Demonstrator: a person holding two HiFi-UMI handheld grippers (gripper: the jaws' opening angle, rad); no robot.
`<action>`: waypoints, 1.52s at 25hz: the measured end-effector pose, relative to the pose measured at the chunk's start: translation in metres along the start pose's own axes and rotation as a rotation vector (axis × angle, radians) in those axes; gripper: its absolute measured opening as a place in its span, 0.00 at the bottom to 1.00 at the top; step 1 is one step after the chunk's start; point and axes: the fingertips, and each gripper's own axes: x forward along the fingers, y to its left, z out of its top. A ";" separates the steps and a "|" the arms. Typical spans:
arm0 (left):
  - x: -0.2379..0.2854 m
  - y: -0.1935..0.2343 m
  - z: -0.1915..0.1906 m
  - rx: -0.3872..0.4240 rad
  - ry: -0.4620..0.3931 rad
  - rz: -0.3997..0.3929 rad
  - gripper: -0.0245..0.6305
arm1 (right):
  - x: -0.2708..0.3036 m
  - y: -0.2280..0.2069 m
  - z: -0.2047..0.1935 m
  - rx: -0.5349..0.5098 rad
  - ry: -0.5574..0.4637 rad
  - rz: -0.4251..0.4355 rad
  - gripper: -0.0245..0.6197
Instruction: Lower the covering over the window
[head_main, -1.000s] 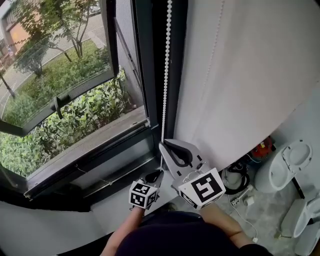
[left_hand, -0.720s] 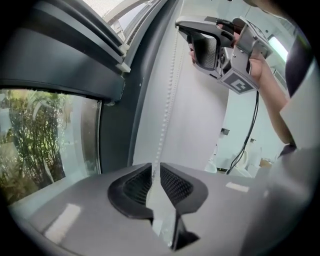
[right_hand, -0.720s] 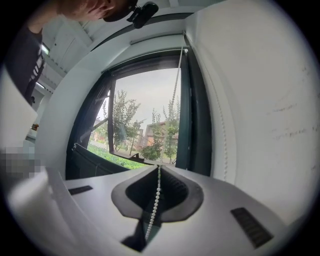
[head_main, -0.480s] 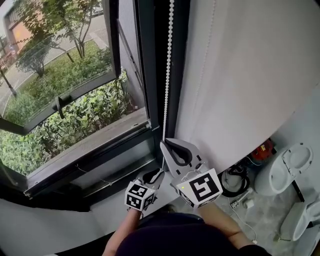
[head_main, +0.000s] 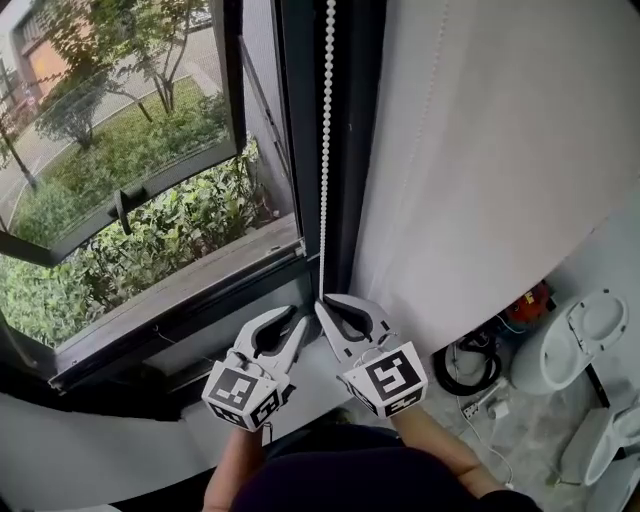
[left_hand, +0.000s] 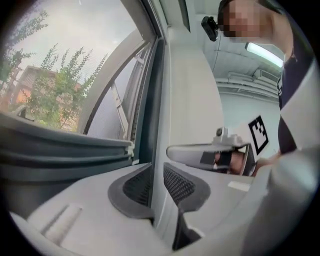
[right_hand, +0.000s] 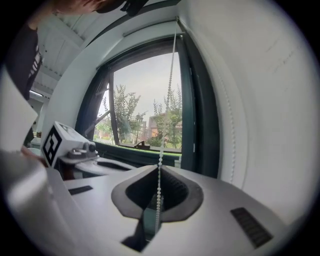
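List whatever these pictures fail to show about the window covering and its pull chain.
- Window covering: not made out in any view; the head view's top edge cuts off the white bead chain.
- Chain's lower end: hidden inside the grey right gripper, which is shut on it, in its own view and the head view.
- Small red object on the floor: too small to identify, head view.

White bead chain (head_main: 325, 150). Black window frame (head_main: 290, 130). Plain off-white blind (head_main: 480, 150). Left tongs (head_main: 293, 322) and right tongs (head_main: 322, 305) pale grey, dark grey textured pads (right_hand: 177, 192); black-on-white square markers on cubes (head_main: 395, 380). Green foliage (head_main: 150, 240) outside, orange-brown building (head_main: 35, 65). Grey speckled floor (head_main: 520, 430). Red item (head_main: 525, 295), black cable coil (head_main: 465, 365), white fixtures (head_main: 580, 335).
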 end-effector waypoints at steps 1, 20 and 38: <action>-0.002 0.000 0.008 0.000 -0.017 0.006 0.16 | 0.002 0.001 -0.009 -0.001 0.022 0.003 0.07; 0.021 -0.033 0.032 0.133 0.003 -0.095 0.16 | 0.011 0.001 -0.094 0.033 0.184 0.030 0.06; 0.046 -0.027 0.048 0.141 0.021 -0.118 0.05 | 0.015 0.007 -0.107 0.020 0.232 0.067 0.06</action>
